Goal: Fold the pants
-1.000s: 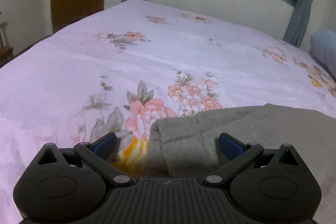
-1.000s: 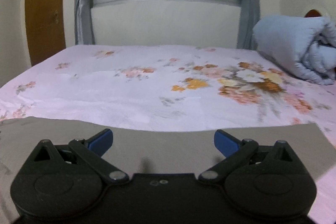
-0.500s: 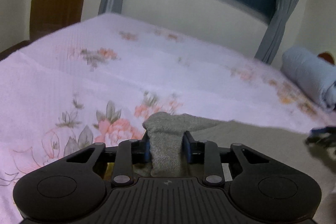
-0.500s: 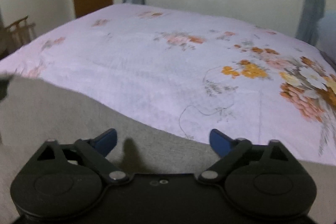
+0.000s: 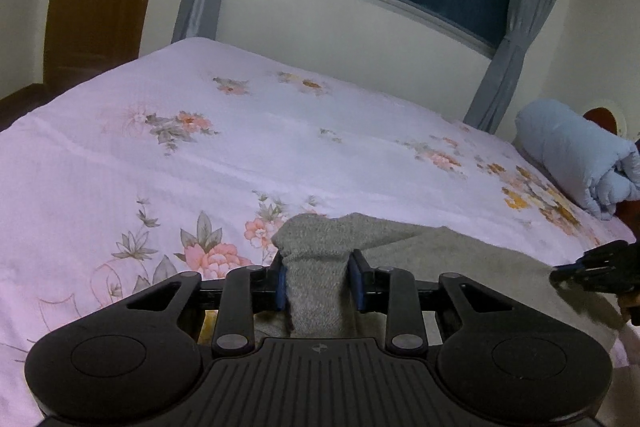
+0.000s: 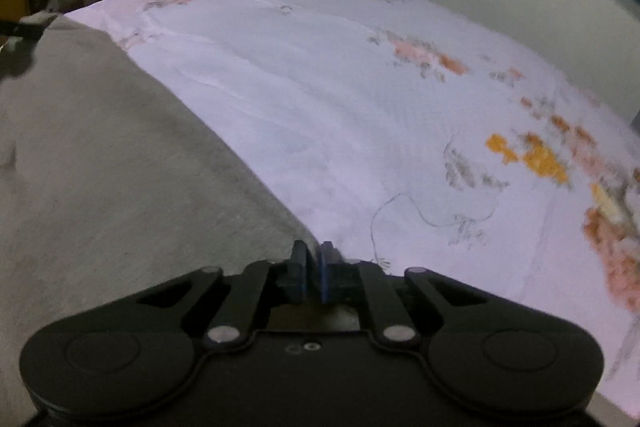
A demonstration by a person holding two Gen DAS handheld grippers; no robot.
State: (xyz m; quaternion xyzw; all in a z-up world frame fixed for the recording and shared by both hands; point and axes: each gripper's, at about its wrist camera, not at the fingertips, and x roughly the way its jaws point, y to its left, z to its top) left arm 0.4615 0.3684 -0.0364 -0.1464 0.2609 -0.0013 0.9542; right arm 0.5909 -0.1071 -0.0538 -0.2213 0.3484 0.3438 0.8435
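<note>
Grey pants (image 5: 420,251) spread along the near edge of a floral-sheeted bed (image 5: 280,147), left gripper (image 5: 320,281) pinching a bunched corner lifted off the sheet, right gripper (image 6: 314,269) pressed together at the pants' far edge, blue quilt (image 5: 576,155) rolled at the bed's right corner.

The left gripper (image 5: 320,281) sat at the bottom centre of its own view, its two blue-padded fingers (image 5: 281,285) drawn close and pressed against a bunched fold of the grey pants (image 5: 316,267), which stood up between them. The right gripper (image 6: 313,273) filled the lower centre of its view, angled downward; its jaws had just been closing and stood nearly together at the pants' edge, though whether cloth was pinched between the pads could not be made out. In the left view the right gripper appeared at the right edge.
</note>
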